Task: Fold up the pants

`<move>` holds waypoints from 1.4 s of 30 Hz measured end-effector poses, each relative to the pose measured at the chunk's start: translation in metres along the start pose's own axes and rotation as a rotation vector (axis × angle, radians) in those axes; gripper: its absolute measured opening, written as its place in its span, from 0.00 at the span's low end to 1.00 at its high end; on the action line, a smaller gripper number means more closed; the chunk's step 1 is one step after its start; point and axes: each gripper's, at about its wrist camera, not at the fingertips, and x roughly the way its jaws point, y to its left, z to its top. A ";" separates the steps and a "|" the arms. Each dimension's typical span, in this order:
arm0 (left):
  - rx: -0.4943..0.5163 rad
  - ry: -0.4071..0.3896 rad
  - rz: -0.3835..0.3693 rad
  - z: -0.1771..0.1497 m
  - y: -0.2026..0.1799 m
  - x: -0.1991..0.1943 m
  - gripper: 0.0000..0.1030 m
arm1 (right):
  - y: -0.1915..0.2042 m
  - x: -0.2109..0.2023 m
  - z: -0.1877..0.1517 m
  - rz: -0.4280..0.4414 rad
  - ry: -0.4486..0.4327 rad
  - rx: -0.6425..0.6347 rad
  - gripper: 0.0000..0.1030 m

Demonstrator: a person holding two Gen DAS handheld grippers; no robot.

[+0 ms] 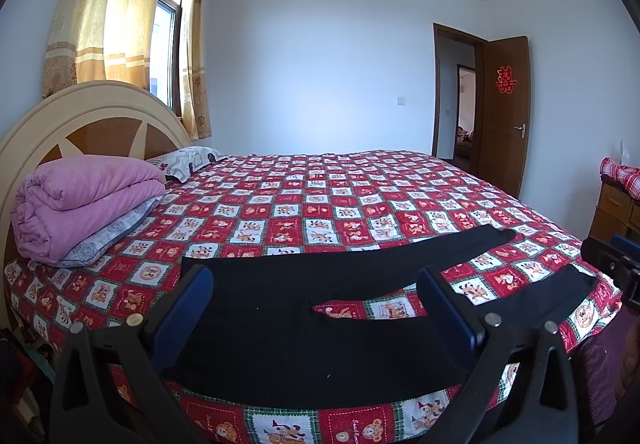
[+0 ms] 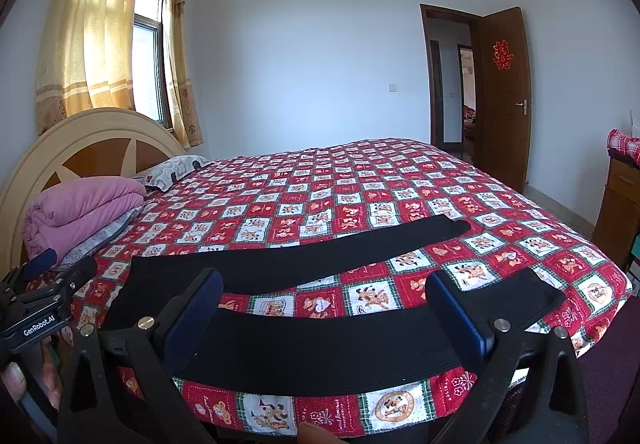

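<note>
Both claws, left claw (image 1: 316, 308) and right claw (image 2: 324, 308), are hovering spread wide and empty at the bed's (image 1: 360, 196) near edge, where black pants (image 1: 320, 324) are lying flat, legs apart; folding looks unstarted.

"GenRobot.AI" in white on left gripper (image 2: 48, 276) body. Red double-happiness sign (image 2: 501, 55) on door (image 2: 505, 92). Sheet (image 2: 360, 180) squares: "HOLIDAY", prob.

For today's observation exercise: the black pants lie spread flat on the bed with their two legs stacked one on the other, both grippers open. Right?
Not quite: the pants have their legs spread apart, bedspread showing between them, as the right wrist view shows. They do lie flat, and both grippers are open.
</note>
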 end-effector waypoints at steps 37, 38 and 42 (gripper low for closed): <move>-0.007 0.008 -0.004 -0.002 0.004 0.000 1.00 | 0.001 0.003 -0.004 0.000 0.012 -0.004 0.99; -0.007 0.009 -0.005 -0.002 0.004 0.000 1.00 | 0.001 0.003 -0.005 0.000 0.013 -0.005 0.99; -0.008 0.014 -0.004 -0.007 0.005 0.002 1.00 | 0.001 0.004 -0.005 -0.001 0.014 -0.006 0.99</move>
